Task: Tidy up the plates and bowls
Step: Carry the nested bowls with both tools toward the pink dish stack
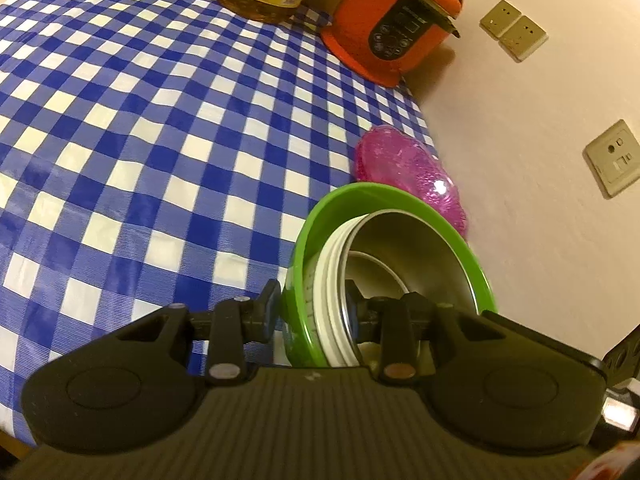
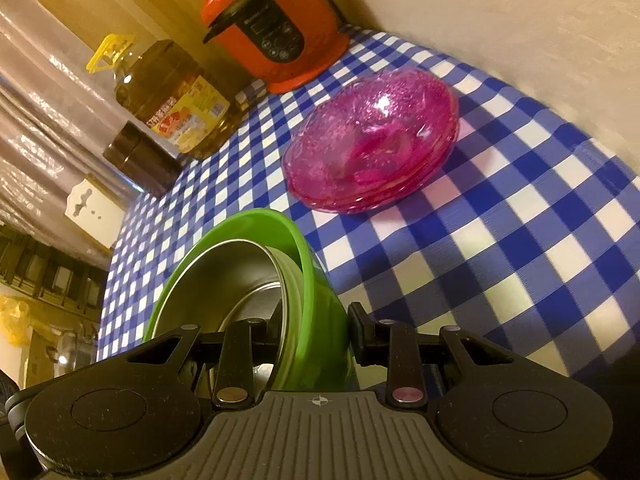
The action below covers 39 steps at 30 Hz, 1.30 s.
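Both tools clamp opposite rims of the green bowl (image 1: 308, 232), which holds a steel bowl (image 1: 416, 252): left tool (image 1: 310, 312), right tool (image 2: 316, 324). The stack hangs over the table (image 1: 140, 140), near the pink bowls (image 2: 372, 140).

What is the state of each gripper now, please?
Left gripper: closed on the rim of the stacked bowls.
Right gripper: closed on the opposite rim of the same stack.
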Available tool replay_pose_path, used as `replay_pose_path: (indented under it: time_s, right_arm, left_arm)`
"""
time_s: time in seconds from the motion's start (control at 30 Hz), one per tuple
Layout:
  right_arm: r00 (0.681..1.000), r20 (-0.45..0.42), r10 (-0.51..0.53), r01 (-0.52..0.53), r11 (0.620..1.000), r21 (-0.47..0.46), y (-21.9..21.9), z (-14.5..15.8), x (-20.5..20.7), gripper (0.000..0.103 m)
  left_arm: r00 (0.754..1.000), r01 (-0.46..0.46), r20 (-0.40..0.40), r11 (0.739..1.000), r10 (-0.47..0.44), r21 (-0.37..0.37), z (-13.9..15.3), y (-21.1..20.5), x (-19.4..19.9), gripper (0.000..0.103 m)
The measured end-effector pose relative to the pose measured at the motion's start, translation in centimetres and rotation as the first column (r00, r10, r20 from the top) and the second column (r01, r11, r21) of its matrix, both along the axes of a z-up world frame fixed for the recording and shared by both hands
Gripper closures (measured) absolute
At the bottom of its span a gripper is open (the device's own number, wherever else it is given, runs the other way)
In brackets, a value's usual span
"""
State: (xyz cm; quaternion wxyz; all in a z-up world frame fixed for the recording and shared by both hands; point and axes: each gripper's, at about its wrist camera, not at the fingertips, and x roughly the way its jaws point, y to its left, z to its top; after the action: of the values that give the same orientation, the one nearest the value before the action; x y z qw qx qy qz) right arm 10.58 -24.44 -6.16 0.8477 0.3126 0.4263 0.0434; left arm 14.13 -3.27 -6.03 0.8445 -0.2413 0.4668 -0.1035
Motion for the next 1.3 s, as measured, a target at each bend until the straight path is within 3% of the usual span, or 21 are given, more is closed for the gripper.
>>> replay_pose_path:
  time_s: [1.3]
  right_arm:
    - [0.991,0.005,-0.137,0.137,0.990,0.011,-6.9,3.0,-1.6,0.072]
  left_arm:
    - [0.990,0.138,0.028,0.990,-0.138,-0.016,2.4,-7.0,2.1,0.074]
